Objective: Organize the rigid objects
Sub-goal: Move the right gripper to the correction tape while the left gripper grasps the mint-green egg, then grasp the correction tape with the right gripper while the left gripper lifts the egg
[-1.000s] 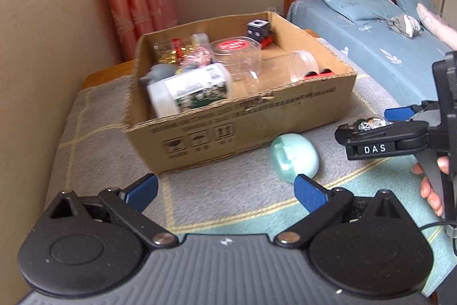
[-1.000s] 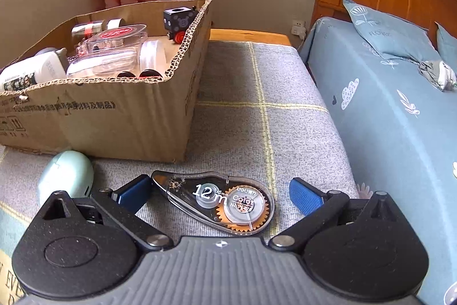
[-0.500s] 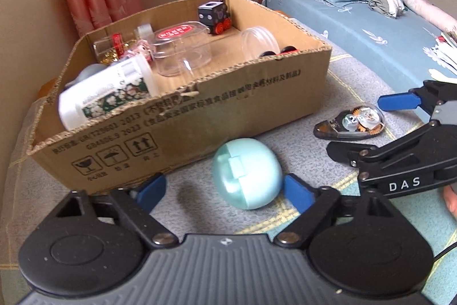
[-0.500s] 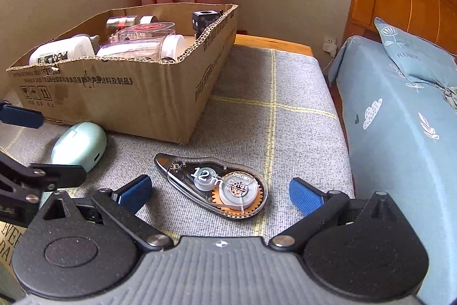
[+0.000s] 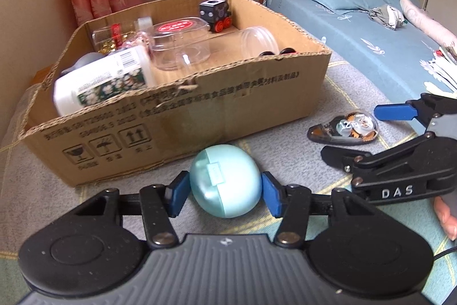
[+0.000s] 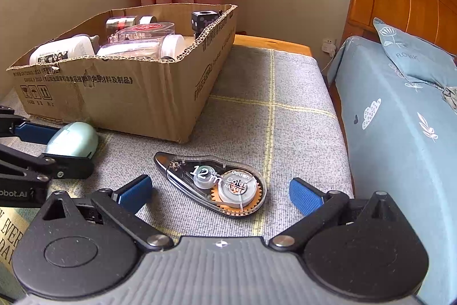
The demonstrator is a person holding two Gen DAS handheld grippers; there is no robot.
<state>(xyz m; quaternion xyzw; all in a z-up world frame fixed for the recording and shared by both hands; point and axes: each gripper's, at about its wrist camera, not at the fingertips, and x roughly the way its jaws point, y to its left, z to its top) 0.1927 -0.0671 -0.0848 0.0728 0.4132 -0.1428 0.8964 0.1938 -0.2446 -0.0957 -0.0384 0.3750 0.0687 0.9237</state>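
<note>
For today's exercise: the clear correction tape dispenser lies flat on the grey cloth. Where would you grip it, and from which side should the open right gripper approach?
Grip the correction tape dispenser across its wide rounded end, over the orange gear. It lies flat, so come down from above with the right gripper, jaws astride its two long edges; the pointed tip is too narrow.

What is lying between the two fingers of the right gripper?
The correction tape dispenser lies on the grey cloth between the open fingers of the right gripper, untouched; the right wrist view shows it.

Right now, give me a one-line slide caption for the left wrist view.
Left gripper shut on mint egg-shaped case beside cardboard box; correction tape waits nearby.
</note>
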